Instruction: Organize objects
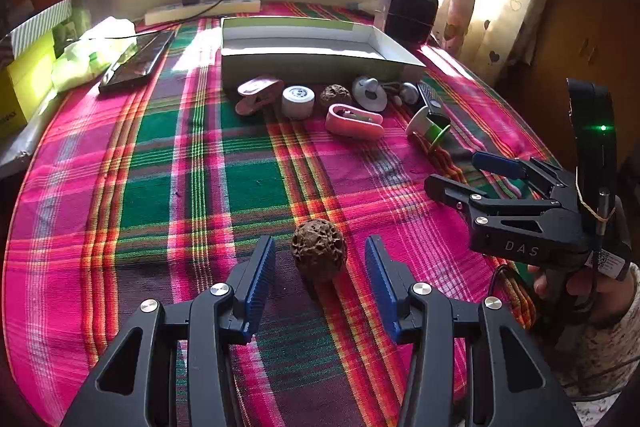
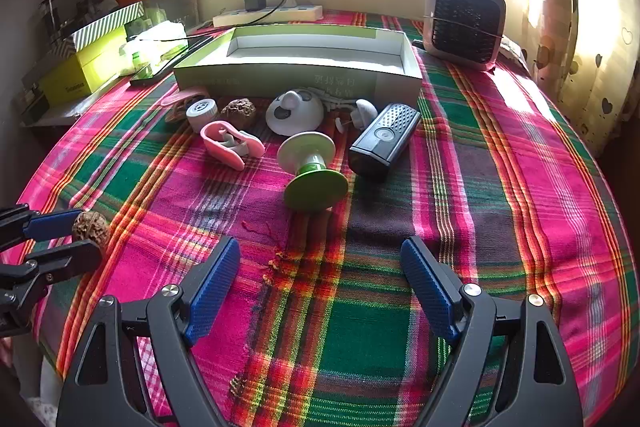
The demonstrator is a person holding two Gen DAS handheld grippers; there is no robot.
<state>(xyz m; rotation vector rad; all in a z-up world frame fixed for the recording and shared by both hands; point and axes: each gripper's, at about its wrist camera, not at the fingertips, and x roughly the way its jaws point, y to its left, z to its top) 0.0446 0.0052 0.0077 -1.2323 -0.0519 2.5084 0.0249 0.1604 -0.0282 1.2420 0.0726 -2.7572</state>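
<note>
A brown wrinkled walnut (image 1: pixel 319 250) lies on the plaid cloth between the blue pads of my left gripper (image 1: pixel 320 242), which stands open with a gap on each side of the nut. In the right wrist view the same walnut (image 2: pixel 91 227) shows at the far left, at the tips of the left gripper (image 2: pixel 74 239). My right gripper (image 2: pixel 320 245) is open and empty over bare cloth; it also appears as the right gripper (image 1: pixel 454 171) at the right edge. An open shallow box (image 1: pixel 400 65) (image 2: pixel 296 73) stands at the back.
In front of the box lie a second walnut (image 2: pixel 239 112), a white cap (image 2: pixel 202 111), a pink clip (image 2: pixel 230 145), a white round gadget (image 2: pixel 294 113), a green-and-white spool (image 2: pixel 314 171) and a black device (image 2: pixel 384 141). A small heater (image 2: pixel 464 23), a power strip (image 2: pixel 268 14) and a phone (image 1: pixel 136 63) sit behind.
</note>
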